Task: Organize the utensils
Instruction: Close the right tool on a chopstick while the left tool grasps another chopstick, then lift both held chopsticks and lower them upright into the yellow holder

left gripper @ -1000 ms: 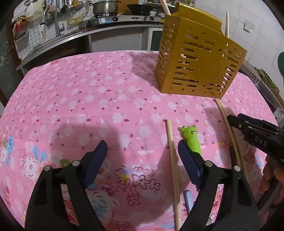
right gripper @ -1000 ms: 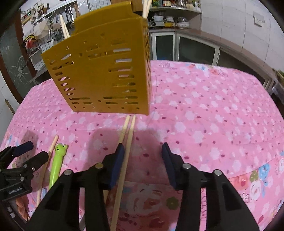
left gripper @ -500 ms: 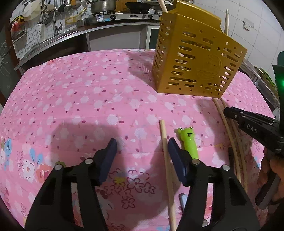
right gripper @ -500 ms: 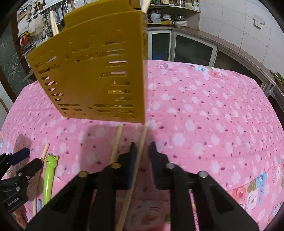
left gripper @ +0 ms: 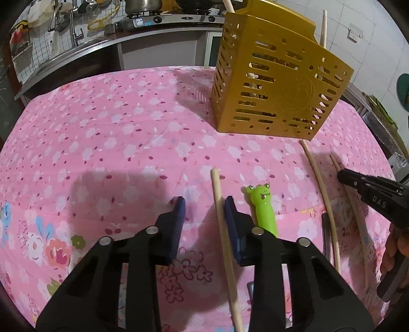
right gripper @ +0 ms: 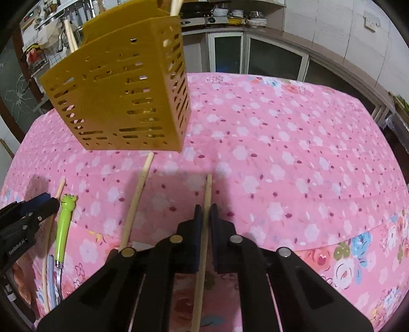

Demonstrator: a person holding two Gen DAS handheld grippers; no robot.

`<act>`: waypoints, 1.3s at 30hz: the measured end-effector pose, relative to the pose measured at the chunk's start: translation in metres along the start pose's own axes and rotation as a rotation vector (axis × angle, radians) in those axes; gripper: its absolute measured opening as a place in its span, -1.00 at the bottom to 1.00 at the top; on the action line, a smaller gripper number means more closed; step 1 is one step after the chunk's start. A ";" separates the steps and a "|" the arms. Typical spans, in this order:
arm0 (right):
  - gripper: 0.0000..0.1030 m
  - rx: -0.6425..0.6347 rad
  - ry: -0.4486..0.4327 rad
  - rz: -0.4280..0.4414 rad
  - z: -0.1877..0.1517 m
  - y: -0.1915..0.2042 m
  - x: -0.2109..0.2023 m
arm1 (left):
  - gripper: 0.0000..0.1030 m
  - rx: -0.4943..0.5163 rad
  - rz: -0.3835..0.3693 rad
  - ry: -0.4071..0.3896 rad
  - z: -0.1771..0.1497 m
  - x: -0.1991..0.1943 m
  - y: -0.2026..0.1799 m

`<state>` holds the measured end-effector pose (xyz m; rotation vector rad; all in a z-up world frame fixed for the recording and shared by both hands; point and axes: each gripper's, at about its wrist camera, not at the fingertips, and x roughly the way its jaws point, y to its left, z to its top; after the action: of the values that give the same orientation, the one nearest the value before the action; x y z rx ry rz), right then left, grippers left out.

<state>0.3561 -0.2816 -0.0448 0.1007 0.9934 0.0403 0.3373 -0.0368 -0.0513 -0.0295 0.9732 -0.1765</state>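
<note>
A gold slotted utensil holder point(left gripper: 276, 84) point(right gripper: 122, 97) stands on the pink floral cloth with a few chopsticks in it. My left gripper point(left gripper: 204, 204) is closing. A wooden chopstick point(left gripper: 217, 194) lies between its jaws, close to the right pad, and the left pad stands clear of it. Just right of that gripper lies a green frog-handled utensil point(left gripper: 263, 206) point(right gripper: 64, 222). My right gripper point(right gripper: 206, 212) is shut on another chopstick point(right gripper: 208, 186), whose tip sticks out ahead of the pads. A third chopstick point(right gripper: 138, 199) lies on the cloth to its left.
The table's pink cloth point(left gripper: 115, 132) slopes away at its front fold. A kitchen counter with a stove and pots point(left gripper: 143, 5) runs behind, and cabinets point(right gripper: 268, 61) line the wall. A hand point(left gripper: 393, 250) holds the right gripper at the picture's edge.
My left jaws have narrowed around the chopstick beside the frog utensil. The right jaws have shut on one chopstick of the pair, and it now lies apart from its neighbour.
</note>
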 end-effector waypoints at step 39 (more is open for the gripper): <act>-0.89 0.074 -0.380 0.119 0.033 -0.019 -0.134 | -0.91 0.031 -0.045 -0.367 0.047 -0.140 -0.014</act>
<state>0.3106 -0.3131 0.0826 0.2262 0.6086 0.0901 0.2972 -0.0304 0.0913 -0.0528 0.6044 -0.2186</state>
